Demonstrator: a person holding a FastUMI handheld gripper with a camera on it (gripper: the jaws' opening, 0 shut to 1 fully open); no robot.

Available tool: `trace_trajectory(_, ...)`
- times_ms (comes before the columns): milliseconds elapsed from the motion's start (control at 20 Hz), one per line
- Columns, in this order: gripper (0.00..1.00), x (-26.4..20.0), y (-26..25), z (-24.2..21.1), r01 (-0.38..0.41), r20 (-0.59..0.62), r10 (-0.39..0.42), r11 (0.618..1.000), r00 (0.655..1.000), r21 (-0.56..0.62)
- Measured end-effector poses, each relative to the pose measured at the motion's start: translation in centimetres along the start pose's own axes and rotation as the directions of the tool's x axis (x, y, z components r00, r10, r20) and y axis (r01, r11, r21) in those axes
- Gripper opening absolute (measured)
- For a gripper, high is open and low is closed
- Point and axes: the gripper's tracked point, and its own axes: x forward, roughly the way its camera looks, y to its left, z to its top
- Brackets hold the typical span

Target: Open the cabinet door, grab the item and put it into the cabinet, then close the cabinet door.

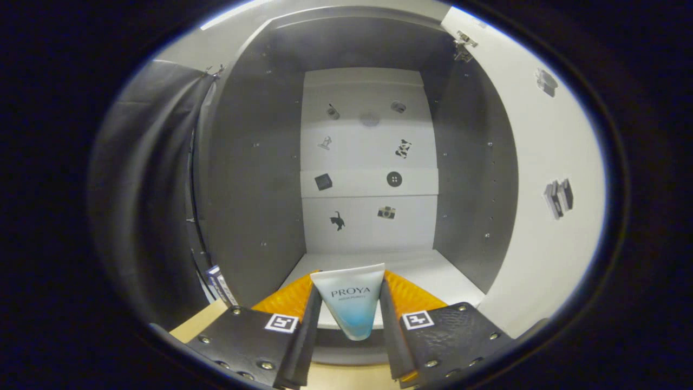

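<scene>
Both fingers of the tongs (351, 319) press on the cosmetic tube (351, 303), held crimp-forward between them at the open cabinet's (260, 179) mouth, its door (541, 162) swung aside so the tube can reach the cabinet floor (433, 271).

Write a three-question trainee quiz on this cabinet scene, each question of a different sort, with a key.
1. True or false: the cabinet door stands open.
2. What is the hand-held gripper shut on? A) a mug B) a tube C) a sponge
3. Fill in: the tube sits ___ the fingers.

Key: 1 true; 2 B; 3 between, with the cabinet floor just beyond.
</scene>
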Motion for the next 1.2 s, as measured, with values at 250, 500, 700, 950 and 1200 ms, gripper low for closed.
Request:
trace_trajectory(250, 0.55, 4.7, -1.2, -0.7, 0.019, -0.008, -0.019, 1.000, 1.000, 0.002)
trace_trajectory(500, 0.55, 6.6, -1.7, -1.2, 0.038, -0.006, -0.038, 0.999, 0.999, 0.000)
trace_trajectory(700, 0.55, 7.1, -2.2, -1.3, 0.056, -0.012, -0.056, 0.998, 0.998, 0.020)
trace_trajectory(950, 0.70, 7.3, -2.3, -0.4, 0.056, 0.014, -0.056, 0.997, 0.998, 0.054)
trace_trajectory(1200, 0.85, 6.9, -2.7, -0.3, 0.078, 0.016, -0.079, 0.995, 0.997, 0.056)
